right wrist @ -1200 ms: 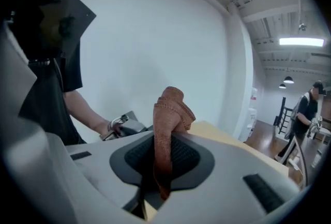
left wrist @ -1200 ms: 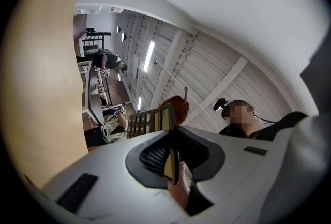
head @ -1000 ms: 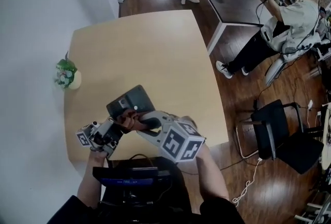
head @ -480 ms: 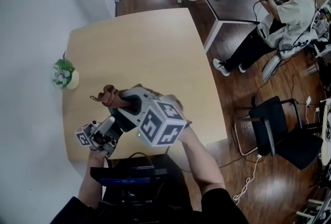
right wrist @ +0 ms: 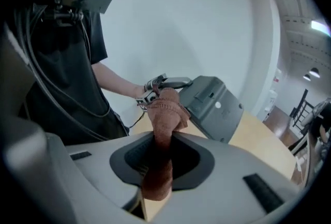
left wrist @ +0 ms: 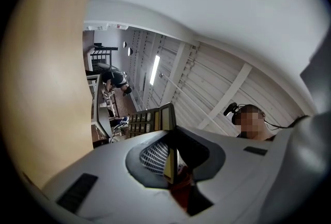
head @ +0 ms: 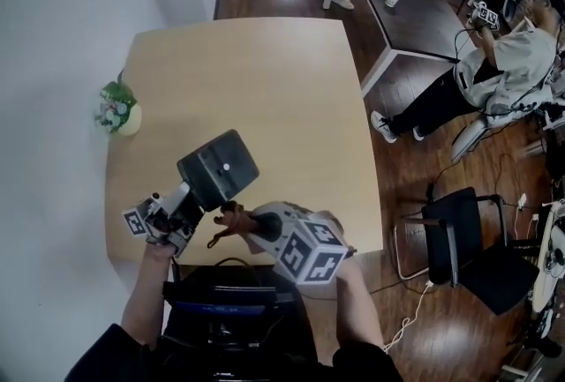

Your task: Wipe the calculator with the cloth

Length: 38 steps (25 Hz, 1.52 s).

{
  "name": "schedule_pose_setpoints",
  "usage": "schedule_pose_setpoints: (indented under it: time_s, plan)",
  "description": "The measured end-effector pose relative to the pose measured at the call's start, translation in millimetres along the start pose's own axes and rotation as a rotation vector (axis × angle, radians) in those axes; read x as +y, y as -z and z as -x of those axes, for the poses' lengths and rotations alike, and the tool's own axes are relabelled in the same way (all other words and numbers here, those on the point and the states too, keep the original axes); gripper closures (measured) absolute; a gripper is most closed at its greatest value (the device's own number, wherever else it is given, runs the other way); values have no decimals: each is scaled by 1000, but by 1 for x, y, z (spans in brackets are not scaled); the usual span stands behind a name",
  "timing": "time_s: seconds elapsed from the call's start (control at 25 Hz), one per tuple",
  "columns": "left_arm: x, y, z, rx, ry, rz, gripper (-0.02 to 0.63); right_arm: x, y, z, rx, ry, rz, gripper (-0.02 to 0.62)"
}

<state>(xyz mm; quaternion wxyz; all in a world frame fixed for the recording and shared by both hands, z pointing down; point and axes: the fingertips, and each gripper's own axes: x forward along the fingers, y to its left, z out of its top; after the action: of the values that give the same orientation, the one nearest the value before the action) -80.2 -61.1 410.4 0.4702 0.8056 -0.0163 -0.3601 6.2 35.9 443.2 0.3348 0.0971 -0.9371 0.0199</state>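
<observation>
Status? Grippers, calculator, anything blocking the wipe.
Left gripper shut on calculator, held off the table, back up. Right gripper shut on brown cloth, just under the calculator's edge; contact unclear. Nothing between them.

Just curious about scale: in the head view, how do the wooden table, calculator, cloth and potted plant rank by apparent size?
1. Wooden table
2. Calculator, though it is held up nearer the camera
3. Potted plant and cloth: too alike to rank; the cloth is bunched up
</observation>
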Motion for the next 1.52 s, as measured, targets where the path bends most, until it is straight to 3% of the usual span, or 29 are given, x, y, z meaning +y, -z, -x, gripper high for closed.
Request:
schedule_pose_setpoints:
  time_s: [0.08,0.2,0.28,0.44,0.68,0.84,0.92,1.0,1.12,1.24,1.36,1.44,1.52]
  plan:
    - [-1,0,1,19,4,1,552,-22,-23,19,-101,64,-32,522]
    - [-7,7,-3,55,31,11,552,-78,-71,45,-263,242,-27,522]
    - [-9,17,-5,86,55,11,552,-109,-90,48,-326,298,-25,522]
    - [11,29,16,139,38,-53,552,-115,-91,21,-323,191,-29,522]
    - [4,15,0,24,12,58,551,-58,-67,1,-184,103,104,522]
    - [23,12,14,9,-35,81,549,-8,-11,-23,-26,-31,118,522]
    - [37,18,24,23,-48,125,549,12,30,-30,46,-132,49,522]
    - [56,29,37,56,-71,205,549,12,64,-33,54,-163,-77,522]
    - [92,59,64,178,-138,357,549,-34,98,-34,-60,-49,-326,522]
    - [124,98,92,375,-230,452,549,-79,140,-52,-89,79,-505,522]
    - [153,120,110,495,-308,492,547,-75,184,-94,7,39,-580,522]
    - [172,119,113,471,-355,502,540,-61,202,-120,43,-5,-629,522]
    - [191,101,107,358,-401,457,538,-56,207,-136,1,-4,-712,522]
